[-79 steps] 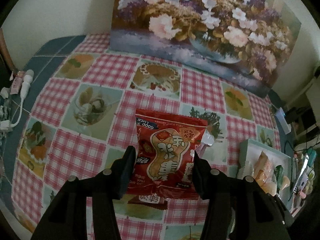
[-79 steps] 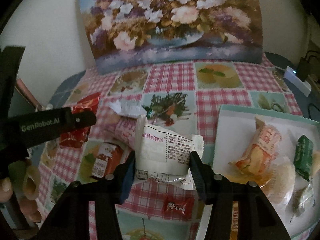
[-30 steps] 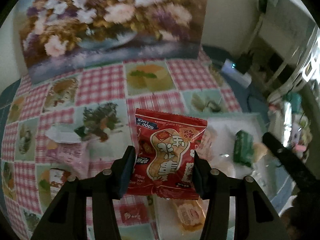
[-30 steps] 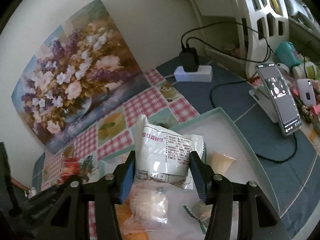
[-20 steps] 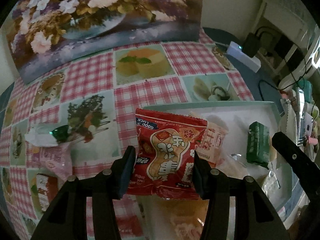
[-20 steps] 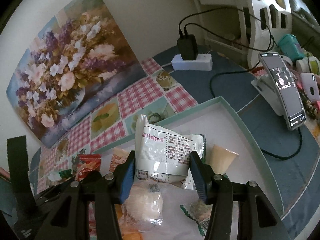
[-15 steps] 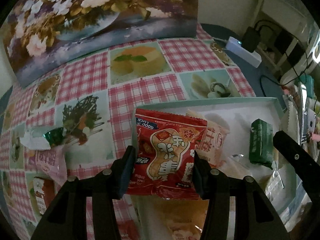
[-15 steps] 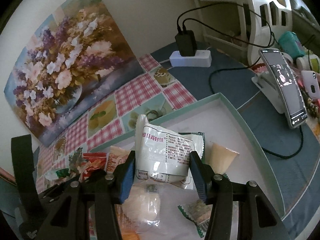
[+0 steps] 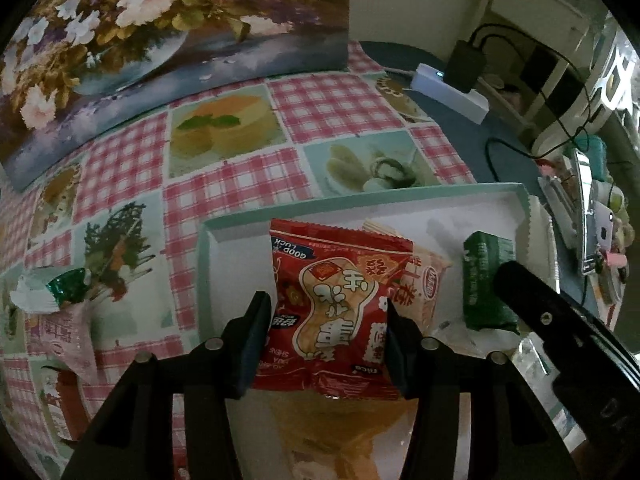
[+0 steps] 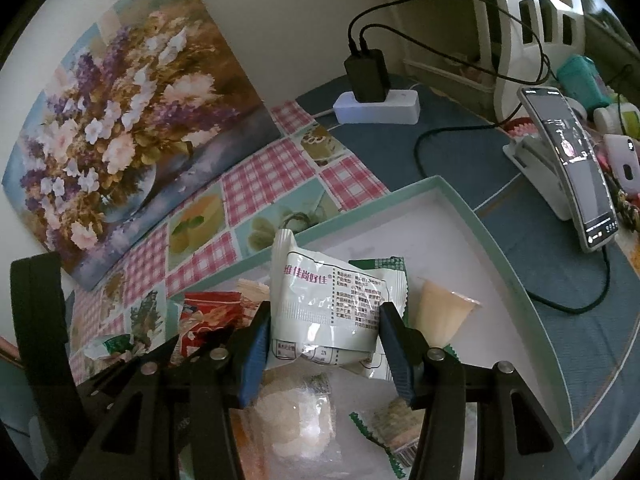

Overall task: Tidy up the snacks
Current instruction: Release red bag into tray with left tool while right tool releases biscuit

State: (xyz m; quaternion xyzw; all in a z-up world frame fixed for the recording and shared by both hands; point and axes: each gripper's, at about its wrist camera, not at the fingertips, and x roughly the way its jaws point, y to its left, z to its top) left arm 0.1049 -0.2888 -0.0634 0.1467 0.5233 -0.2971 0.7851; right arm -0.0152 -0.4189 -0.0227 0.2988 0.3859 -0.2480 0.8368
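My left gripper (image 9: 325, 312) is shut on a red peanut snack bag (image 9: 340, 304), held over the left part of the pale green tray (image 9: 360, 198). In the right wrist view my right gripper (image 10: 324, 324) is shut on a white snack packet (image 10: 332, 308) above the same tray (image 10: 492, 236). The red bag (image 10: 208, 316) and the left gripper's black frame show at the lower left of that view. In the tray lie a green packet (image 9: 486, 280), a pink-and-white packet (image 9: 426, 280), a cone-shaped sweet (image 10: 440, 312) and several clear-wrapped pastries.
Left of the tray, on the checked cloth, lie a pink packet (image 9: 66, 328) and a white-green wrapper (image 9: 52, 288). A flower painting (image 10: 120, 104) leans on the back wall. A power strip (image 10: 376, 106) with cables and a phone on a stand (image 10: 572, 160) are right of the tray.
The left gripper has carried the red bag rightward and down, from the checked cloth to over the tray. The right gripper with the white packet has sunk slightly over the tray.
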